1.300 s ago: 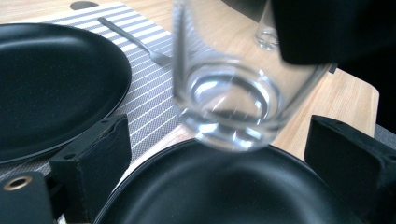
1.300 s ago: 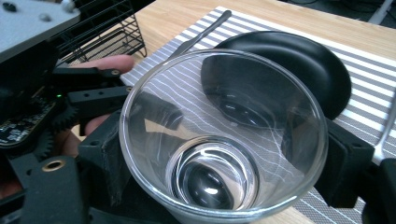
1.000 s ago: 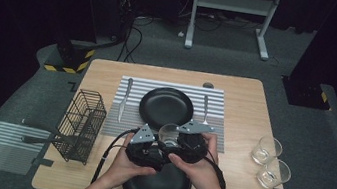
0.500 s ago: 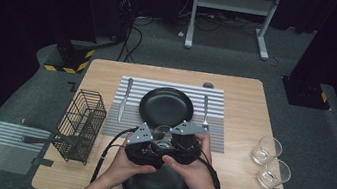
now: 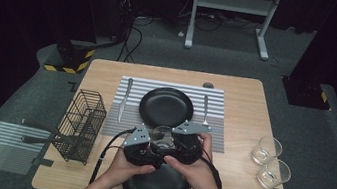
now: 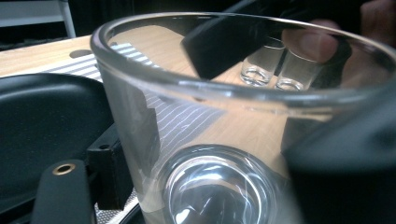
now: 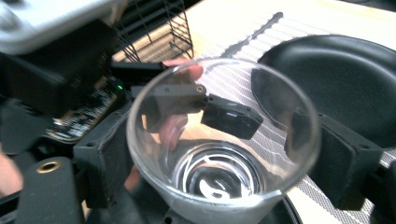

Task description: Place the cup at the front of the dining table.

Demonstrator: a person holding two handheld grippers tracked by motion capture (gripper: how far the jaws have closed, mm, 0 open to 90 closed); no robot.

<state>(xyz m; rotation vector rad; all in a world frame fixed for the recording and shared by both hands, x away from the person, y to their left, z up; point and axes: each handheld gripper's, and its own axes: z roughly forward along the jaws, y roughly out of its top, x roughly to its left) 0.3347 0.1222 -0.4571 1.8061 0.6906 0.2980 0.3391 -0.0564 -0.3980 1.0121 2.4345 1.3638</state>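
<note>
Hanging over the near edge of the striped grey placemat point(image 5: 216, 101), the clear drinking glass point(image 5: 162, 136) is pinched by the left gripper point(image 5: 146, 147), whose jaws have just been closing. Whether the right gripper point(image 5: 177, 144) presses it is unclear. A too early release could drop the smooth glass.

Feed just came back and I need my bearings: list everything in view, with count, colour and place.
held glass: 1, clear, between both tools
spare glasses: 2, clear, table's right edge
plates: 2, black, one on mat, one at near edge under the hands
placemat: 1, grey-white striped, table centre
knife: 1, silver, left on mat
fork: 1, silver, right on mat
wire basket: 1, black, table's left
table: 1, light wood
left tool: 1, black, jaws around glass
right tool: 1, black, jaws around glass
</note>
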